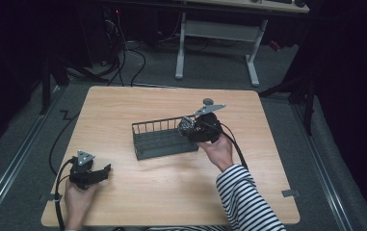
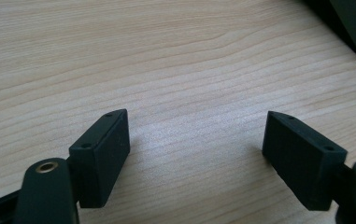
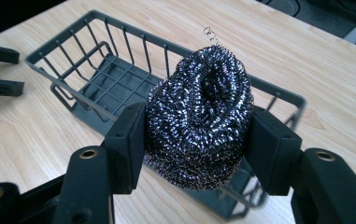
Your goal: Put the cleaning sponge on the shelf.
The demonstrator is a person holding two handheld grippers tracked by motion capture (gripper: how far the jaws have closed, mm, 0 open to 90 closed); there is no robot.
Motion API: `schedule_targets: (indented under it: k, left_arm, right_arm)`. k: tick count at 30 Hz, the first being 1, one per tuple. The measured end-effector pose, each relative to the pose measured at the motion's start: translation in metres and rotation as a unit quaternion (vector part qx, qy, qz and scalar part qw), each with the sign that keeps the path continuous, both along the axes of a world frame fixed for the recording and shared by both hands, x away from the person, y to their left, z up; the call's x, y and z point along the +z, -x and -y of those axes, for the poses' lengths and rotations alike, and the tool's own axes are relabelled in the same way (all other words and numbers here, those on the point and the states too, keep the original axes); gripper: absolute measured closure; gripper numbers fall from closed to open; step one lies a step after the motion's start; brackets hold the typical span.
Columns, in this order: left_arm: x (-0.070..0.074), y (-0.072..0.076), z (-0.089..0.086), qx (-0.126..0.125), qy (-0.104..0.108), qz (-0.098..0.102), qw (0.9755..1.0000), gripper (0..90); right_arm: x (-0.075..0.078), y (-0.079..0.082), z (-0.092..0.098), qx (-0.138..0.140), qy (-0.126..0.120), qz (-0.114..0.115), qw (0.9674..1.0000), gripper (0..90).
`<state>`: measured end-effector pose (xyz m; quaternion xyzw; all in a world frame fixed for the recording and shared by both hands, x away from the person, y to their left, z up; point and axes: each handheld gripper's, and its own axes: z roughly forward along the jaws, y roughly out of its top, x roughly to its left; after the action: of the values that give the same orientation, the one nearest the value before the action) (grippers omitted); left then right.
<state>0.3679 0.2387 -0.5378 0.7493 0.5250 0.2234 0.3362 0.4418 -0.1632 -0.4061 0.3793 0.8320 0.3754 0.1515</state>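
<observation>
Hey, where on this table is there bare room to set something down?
Bare wood lies between the wire basket and the table's far edge, and along the near edge between the left gripper and striped sleeve. Crowded: the basket's right end, where the right gripper holds the steel scourer.

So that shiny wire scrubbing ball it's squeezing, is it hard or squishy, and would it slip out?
The steel wool scourer is probably springy: it bulges between the right gripper's pads. Its rough coiled wire likely catches rather than slips. It looks airy, so probably light, and might snag on the wire basket.

Wooden table (image 1: 171,187), white-framed desk (image 1: 219,31), floor cables (image 1: 123,62)
</observation>
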Motion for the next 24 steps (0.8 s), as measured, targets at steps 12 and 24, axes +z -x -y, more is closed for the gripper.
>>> schedule_targets:
  k: [12,24]
  left_arm:
    - [0.000,0.000,0.000,0.000,0.000,-0.001,1.0000,23.4]
    - [0.000,0.000,0.000,0.001,0.001,0.000,1.0000,23.8]
  right_arm:
    - [-0.020,-0.028,-0.025,-0.006,0.023,-0.045,0.9987,42.8]
    - [-0.036,-0.040,-0.033,-0.026,0.055,-0.080,0.9950,40.0]
